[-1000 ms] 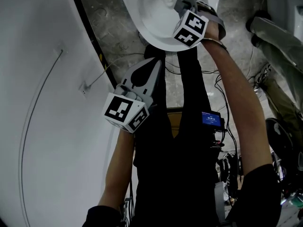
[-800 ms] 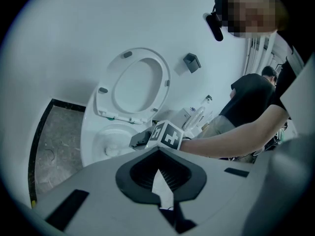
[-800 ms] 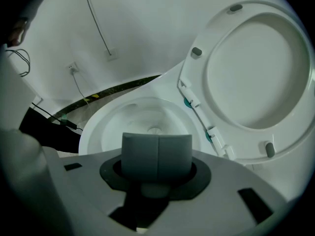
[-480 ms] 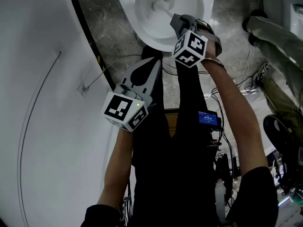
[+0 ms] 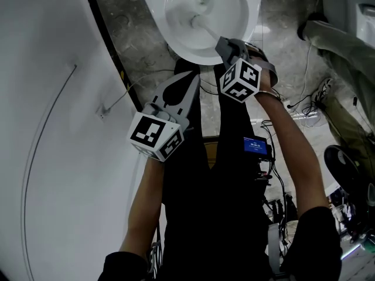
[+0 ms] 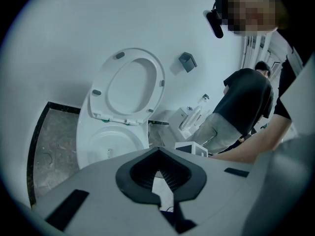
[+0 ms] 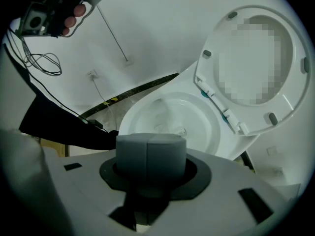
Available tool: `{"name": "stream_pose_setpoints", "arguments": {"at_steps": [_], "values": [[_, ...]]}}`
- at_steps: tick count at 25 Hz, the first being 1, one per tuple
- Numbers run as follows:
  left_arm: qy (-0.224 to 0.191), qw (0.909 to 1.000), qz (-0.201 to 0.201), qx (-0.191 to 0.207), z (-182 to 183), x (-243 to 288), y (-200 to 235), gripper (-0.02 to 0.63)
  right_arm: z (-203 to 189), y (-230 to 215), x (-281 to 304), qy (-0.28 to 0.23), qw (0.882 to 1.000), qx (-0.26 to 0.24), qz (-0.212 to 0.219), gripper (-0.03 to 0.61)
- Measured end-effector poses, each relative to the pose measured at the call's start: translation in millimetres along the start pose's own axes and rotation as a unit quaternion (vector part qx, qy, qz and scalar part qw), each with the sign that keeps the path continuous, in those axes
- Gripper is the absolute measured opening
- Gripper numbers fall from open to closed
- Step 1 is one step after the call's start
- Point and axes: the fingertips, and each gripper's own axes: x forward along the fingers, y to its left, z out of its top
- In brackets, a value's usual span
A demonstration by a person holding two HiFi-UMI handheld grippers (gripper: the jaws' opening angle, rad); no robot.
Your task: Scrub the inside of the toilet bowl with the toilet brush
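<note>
Below the person's head camera, at the top of that view: toilet bowl, white, with seat tipped up against the wall. Toilet brush: head down inside the bowl, pale shaft slanting back to the right gripper. That gripper is clamped on the grey handle end, just above the bowl's near rim. Left gripper: jaws drawn together at the tips with nothing between them. It is held short of the bowl and apart from the brush. Floor: grey stone, with cables trailing at the right.
</note>
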Motion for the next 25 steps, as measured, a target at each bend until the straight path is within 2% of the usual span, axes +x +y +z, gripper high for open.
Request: {"name": "stream_pose_setpoints", "arguments": {"at_steps": [11,17,25], "values": [[0.001,0.9999,-0.003,0.012,10,-3,-8,0.011,-47,1,-25,0.054,0.998,0.018,0.013,0.160],[-0.004,0.9998,-0.004,0.017,19,-3,-16,0.011,-67,-19,-42,0.079,0.996,0.026,-0.008,0.160],[-0.007,0.9998,-0.005,0.019,14,-7,-22,0.011,-74,-50,-50,0.080,0.996,0.028,-0.038,0.160]]}}
